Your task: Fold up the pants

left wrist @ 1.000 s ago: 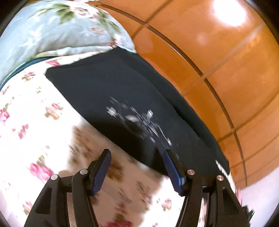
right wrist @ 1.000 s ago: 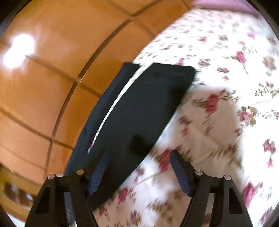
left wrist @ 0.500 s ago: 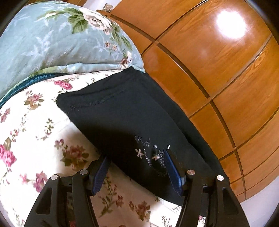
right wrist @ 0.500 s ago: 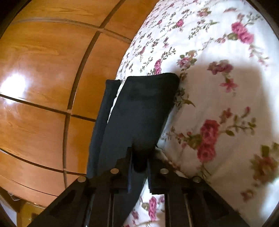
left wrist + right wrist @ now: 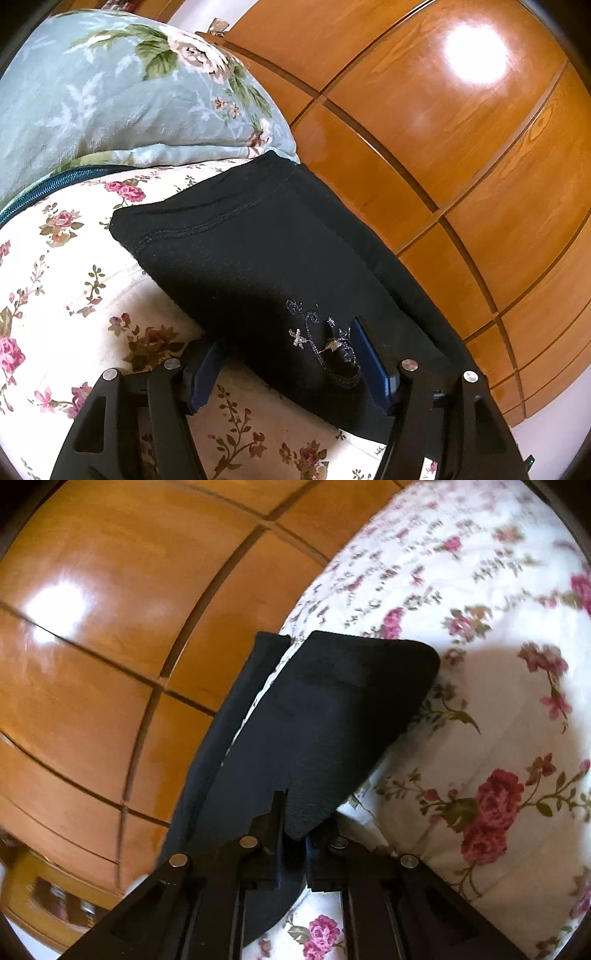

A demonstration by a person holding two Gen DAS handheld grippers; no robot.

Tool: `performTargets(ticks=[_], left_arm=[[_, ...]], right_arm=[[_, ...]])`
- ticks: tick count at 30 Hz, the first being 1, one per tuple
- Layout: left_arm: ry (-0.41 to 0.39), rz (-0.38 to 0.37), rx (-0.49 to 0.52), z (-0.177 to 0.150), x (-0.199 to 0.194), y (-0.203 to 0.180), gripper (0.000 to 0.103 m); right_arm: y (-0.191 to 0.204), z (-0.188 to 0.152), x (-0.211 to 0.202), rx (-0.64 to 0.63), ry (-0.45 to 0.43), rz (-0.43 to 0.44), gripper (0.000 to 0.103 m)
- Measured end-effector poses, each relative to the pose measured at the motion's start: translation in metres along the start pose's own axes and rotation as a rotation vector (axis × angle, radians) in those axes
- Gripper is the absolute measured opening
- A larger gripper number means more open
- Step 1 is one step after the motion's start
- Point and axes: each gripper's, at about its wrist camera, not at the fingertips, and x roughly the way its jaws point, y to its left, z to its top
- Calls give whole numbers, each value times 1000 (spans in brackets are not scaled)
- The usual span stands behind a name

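Note:
Black pants (image 5: 258, 251) with a small silver embroidery lie along the edge of a floral bed sheet (image 5: 74, 295), waistband toward the pillow. My left gripper (image 5: 288, 339) straddles their near edge. Its jaws are opening, and the cloth lies loose between the blue pads (image 5: 369, 362). In the right wrist view the leg end of the pants (image 5: 332, 709) is raised off the sheet (image 5: 498, 701). There my right gripper (image 5: 293, 823) is shut on the cloth's near edge, and a second layer hangs on the left.
A light blue flowered pillow (image 5: 110, 92) lies just beyond the waistband. Glossy wooden wardrobe panels (image 5: 461, 129) run close along the bed's side, also seen as the wardrobe (image 5: 92, 609) on the left. Bare sheet spreads to the right of the leg end.
My right gripper has shut on the pants' edge and the leg end now curls up off the sheet. My left gripper has slid forward so the pants lie between its fingers.

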Motion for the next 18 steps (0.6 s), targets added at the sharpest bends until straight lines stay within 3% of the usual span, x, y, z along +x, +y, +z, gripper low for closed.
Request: performTargets(ticks=[3,5,7,8,10,18], left_arm=[[27,10,-32,8,5,0,68],[31,-2,-64,14,9,3,62],[41,-2,-68,21,18,5,35],[71,28,-63,23,24,6,10],[101,25,-82,25,30,11,8],[44,-76,-16,26,-14,1,6]], right_arm=[[1,1,2,0,-8,-13,7],[8,3,8,-22,-2,-40,7],[11,7,14,-39,13,-52,6],[13,10,17,-42,17,-57,6],[15,12,19,-50,18,-66,6],[30,10,-13,-88,-90,-76,7]])
